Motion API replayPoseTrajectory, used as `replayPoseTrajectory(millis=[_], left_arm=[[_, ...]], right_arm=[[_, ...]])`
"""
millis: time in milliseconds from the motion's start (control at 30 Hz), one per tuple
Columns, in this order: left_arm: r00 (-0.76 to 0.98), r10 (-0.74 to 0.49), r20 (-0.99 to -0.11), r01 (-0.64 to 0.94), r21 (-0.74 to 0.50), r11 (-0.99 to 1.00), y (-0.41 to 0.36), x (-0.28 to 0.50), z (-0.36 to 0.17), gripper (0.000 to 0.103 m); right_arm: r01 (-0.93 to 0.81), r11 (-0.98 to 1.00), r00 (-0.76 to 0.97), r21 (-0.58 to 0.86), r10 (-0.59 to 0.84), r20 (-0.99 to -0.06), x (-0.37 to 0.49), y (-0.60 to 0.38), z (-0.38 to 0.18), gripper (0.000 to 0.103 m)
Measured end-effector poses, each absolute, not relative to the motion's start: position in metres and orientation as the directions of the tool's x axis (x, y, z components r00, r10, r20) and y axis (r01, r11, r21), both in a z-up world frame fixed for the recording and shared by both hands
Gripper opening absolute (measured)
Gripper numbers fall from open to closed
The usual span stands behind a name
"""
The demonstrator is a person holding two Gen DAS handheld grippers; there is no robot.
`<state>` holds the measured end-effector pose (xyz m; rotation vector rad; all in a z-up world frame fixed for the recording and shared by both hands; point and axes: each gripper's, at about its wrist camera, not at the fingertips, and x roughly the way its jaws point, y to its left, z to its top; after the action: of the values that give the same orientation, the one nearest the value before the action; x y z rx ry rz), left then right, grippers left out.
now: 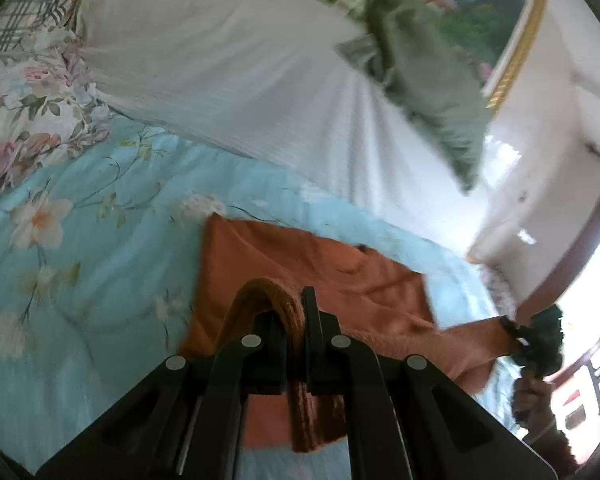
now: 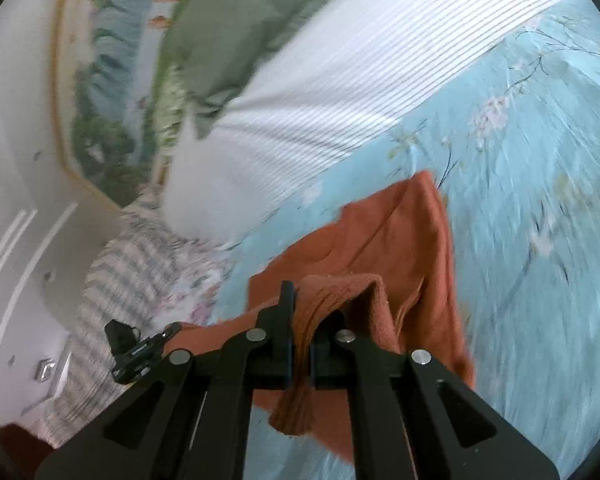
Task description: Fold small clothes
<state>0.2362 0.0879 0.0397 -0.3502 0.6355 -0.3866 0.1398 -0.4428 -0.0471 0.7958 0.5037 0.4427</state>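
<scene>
A small rust-orange garment (image 1: 320, 272) lies partly on the light blue floral bedspread (image 1: 80, 280). My left gripper (image 1: 290, 320) is shut on its ribbed hem, which bunches up between the jaws. My right gripper (image 2: 300, 312) is shut on another part of the same ribbed edge; the garment (image 2: 404, 240) stretches away from it over the bedspread (image 2: 540, 160). The right gripper also shows at the right edge of the left wrist view (image 1: 516, 332), pinching the cloth. The left gripper shows at the lower left of the right wrist view (image 2: 140, 352).
A white striped pillow (image 1: 240, 80) and a grey-green pillow (image 1: 428, 80) lie beyond the garment. A floral pillow (image 1: 28, 100) sits at the left. A framed landscape painting (image 2: 108, 80) hangs on the wall. The bed edge (image 2: 120, 280) drops off nearby.
</scene>
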Motion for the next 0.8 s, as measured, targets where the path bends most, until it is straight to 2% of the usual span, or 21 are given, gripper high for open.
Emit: replayPoseTrajectory(millis=[133,467,567,633,667,700,733,800], left_arm=[[0.721,-0.409,-0.559,0.19,-0.409,0.893,0.077,0.296,0.019,0.004],[0.647,-0.32,-0.693,0.076,-0.359,0.93,0.074,0.386,-0.051,0.005],[0.618,-0.296,-0.729,0.073,-0.322,0.944,0.068,0.4,-0.069,0.008],[0.612,-0.299,-0.732,0.068,-0.328,0.942,0.068,0.399,-0.072,0.008],[0.612,-0.314,-0.726,0.071,-0.345,0.936,0.069,0.395,-0.07,0.016],[0.614,-0.33,-0.717,0.077,-0.361,0.929,0.071,0.388,-0.067,0.022],[0.621,-0.337,-0.708,0.083,-0.369,0.926,0.072,0.378,-0.062,0.038],[0.634,-0.358,-0.686,0.119,-0.371,0.921,0.069,0.353,-0.053,0.041]], right_arm=[[-0.111,0.655,0.783,0.748,0.521,-0.34,0.19,-0.448,-0.06,0.007],[0.031,0.691,0.722,0.722,0.484,-0.494,0.261,-0.449,-0.113,0.007],[0.072,0.65,0.705,0.757,0.503,-0.5,0.26,-0.457,-0.122,0.007],[0.078,0.652,0.731,0.754,0.477,-0.488,0.244,-0.462,-0.113,0.013],[0.084,0.672,0.75,0.736,0.443,-0.49,0.234,-0.463,-0.107,0.018],[0.102,0.7,0.772,0.707,0.392,-0.5,0.223,-0.465,-0.099,0.029],[0.117,0.73,0.794,0.673,0.339,-0.505,0.209,-0.465,-0.091,0.033],[0.06,0.762,0.811,0.645,0.34,-0.477,0.191,-0.452,-0.079,0.033]])
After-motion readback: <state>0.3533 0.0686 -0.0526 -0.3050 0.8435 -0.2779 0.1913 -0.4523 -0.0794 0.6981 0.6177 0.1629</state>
